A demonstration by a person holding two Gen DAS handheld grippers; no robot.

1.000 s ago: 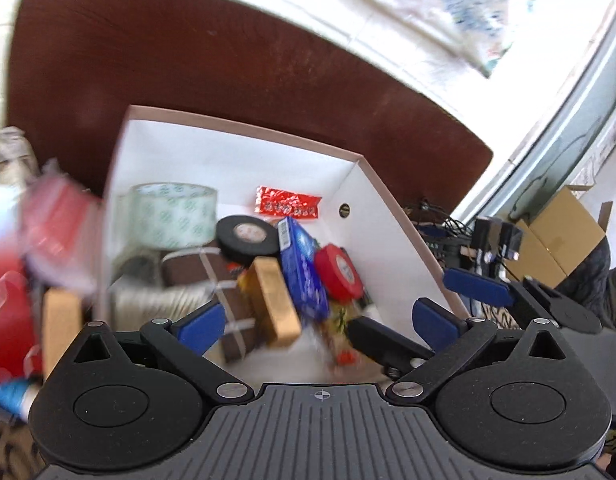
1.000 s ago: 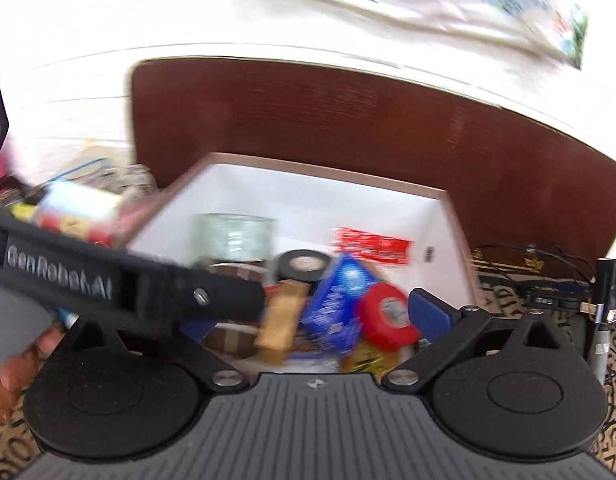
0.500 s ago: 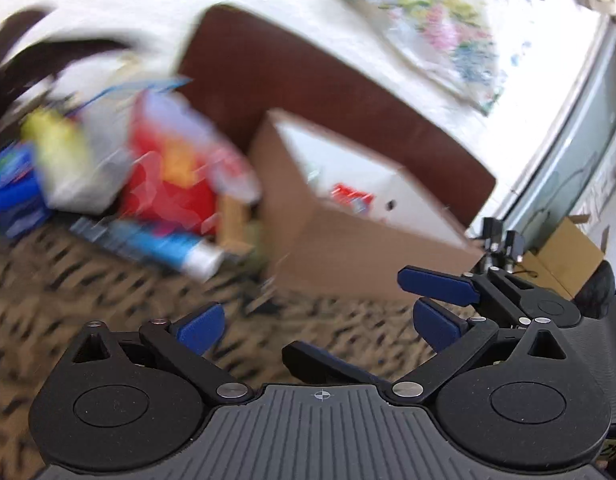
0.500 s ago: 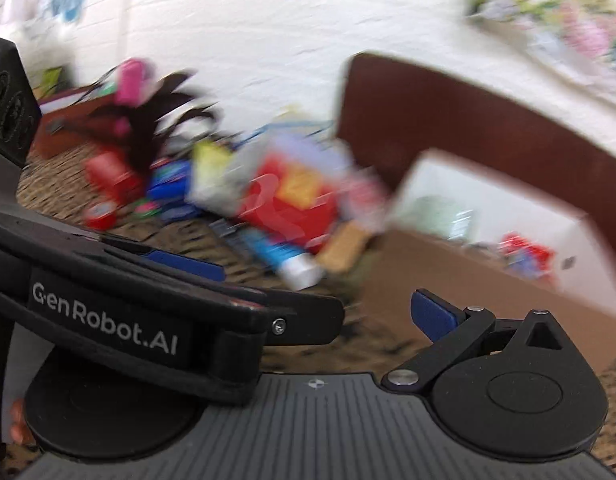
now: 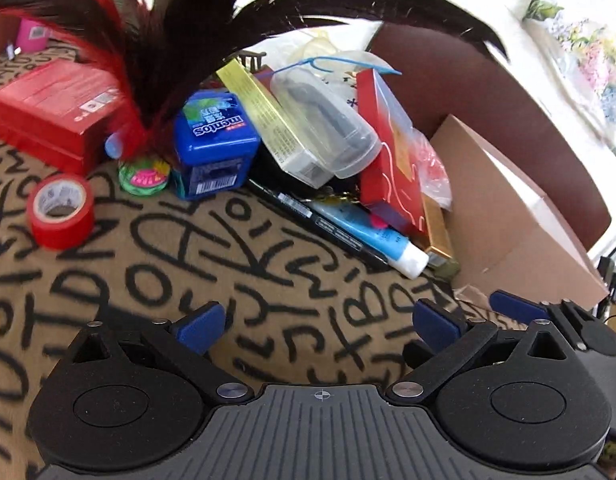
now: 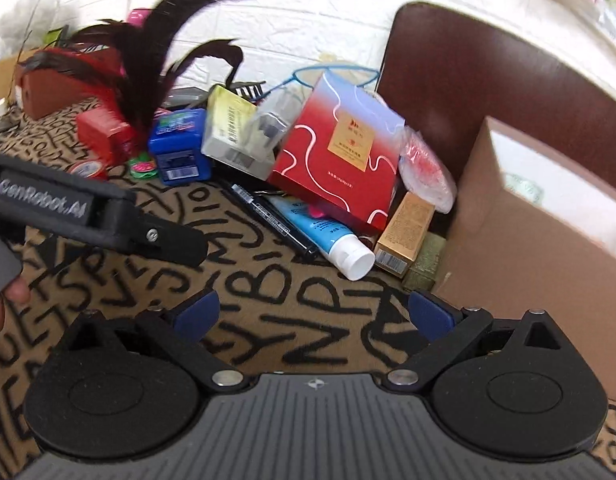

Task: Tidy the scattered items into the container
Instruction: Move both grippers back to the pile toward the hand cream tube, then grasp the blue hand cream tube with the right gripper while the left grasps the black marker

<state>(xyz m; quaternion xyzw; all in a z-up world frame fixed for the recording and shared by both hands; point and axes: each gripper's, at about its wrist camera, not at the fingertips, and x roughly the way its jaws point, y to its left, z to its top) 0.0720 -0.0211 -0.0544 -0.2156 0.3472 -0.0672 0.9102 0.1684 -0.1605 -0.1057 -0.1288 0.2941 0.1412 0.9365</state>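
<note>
I hold the left gripper (image 5: 319,322) and right gripper (image 6: 313,312) wide, both empty, over bare lettered surface (image 5: 188,256). The clutter pile, including a "mentos" tub (image 5: 214,140), sits left of the cardboard box (image 6: 527,216).

Bright daylight, overexposed upper right, fisheye-bent edges, slight motion blur, soft shadows

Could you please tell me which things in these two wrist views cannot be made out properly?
- Cardboard box contents: left wrist view, hidden by its near wall; the right wrist view shows only a sliver of the interior.
- Blue tube upper part: both views, covered by the red patterned box.
- Shuttlecock base: left wrist view, partly screened by its feathers.
- Black pen print: too small.
</note>
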